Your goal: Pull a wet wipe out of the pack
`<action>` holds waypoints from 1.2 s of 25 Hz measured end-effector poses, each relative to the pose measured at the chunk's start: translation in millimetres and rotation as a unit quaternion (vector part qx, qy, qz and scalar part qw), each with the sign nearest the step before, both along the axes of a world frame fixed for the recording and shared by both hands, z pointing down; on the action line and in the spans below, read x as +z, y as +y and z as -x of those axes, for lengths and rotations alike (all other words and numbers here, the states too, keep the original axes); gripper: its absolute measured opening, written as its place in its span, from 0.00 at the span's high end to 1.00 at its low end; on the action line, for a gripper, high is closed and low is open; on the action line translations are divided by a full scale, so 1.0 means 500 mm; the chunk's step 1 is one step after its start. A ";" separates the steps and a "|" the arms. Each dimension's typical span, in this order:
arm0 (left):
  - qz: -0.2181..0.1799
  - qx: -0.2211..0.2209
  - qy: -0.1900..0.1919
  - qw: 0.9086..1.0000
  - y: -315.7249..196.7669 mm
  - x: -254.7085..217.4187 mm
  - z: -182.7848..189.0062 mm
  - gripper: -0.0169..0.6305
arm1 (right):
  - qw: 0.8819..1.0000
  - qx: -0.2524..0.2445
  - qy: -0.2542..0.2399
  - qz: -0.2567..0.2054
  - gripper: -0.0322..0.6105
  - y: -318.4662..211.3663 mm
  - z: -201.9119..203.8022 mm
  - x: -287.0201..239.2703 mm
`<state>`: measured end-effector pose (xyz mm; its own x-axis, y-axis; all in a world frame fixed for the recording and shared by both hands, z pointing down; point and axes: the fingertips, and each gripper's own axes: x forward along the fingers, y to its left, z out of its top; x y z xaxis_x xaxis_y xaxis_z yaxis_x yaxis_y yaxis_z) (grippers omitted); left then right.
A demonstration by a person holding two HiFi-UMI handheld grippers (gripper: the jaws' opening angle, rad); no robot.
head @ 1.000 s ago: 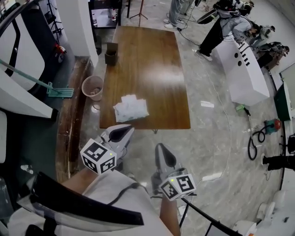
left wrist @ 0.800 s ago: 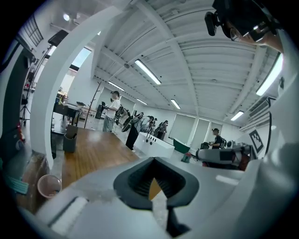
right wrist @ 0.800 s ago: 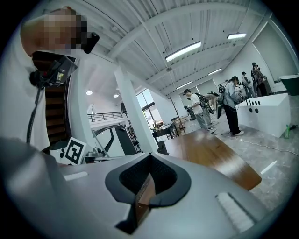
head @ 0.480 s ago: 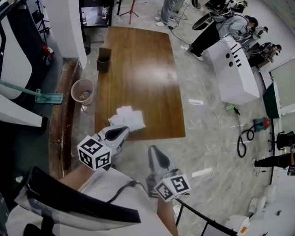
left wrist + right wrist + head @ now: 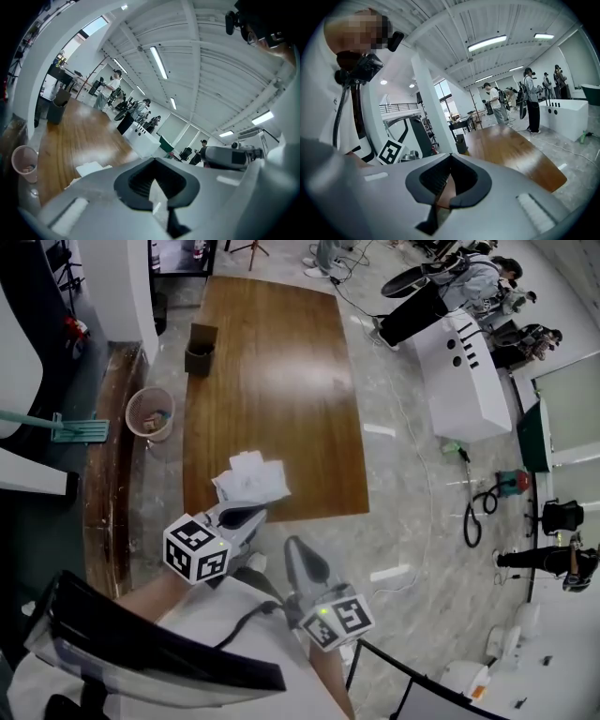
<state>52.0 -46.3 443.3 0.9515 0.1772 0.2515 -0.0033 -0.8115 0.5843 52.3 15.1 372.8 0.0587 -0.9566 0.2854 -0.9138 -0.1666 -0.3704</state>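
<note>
We see the wipe pack (image 5: 251,481), white and uneven in outline, lying on the wooden table (image 5: 281,381) close to its near edge. We hold the left gripper (image 5: 246,515) just beside the pack, jaws together and empty. The right gripper (image 5: 293,547) sits over the floor short of the table, jaws likewise together and empty. A dark box (image 5: 200,348) stands at the table's far left corner. A pink bin (image 5: 150,413) stands on the floor beside the table.

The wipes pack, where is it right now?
In the head view, the wipes pack lies near the wooden table's closest edge, left side, just beyond the left tongs.
</note>
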 end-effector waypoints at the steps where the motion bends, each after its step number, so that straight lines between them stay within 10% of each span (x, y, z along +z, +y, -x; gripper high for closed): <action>1: 0.007 -0.012 -0.002 1.000 -0.014 0.006 0.006 0.97 | 1.000 0.001 0.002 0.005 0.94 -0.003 -0.007 0.005; 18: -0.008 -0.149 -0.029 0.988 -0.141 0.047 0.046 0.97 | 0.990 -0.116 0.067 0.047 0.94 -0.159 -0.081 0.130; 30: -0.047 -0.223 -0.057 0.972 -0.140 0.101 0.003 0.97 | 0.951 -0.263 0.103 0.125 0.94 -0.216 -0.114 0.283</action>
<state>50.3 -116.6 493.7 0.8937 -0.2757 0.3541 -0.4272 -0.7643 0.4831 109.3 -92.8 514.4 -0.3295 -0.7733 0.5417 -0.9441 0.2744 -0.1826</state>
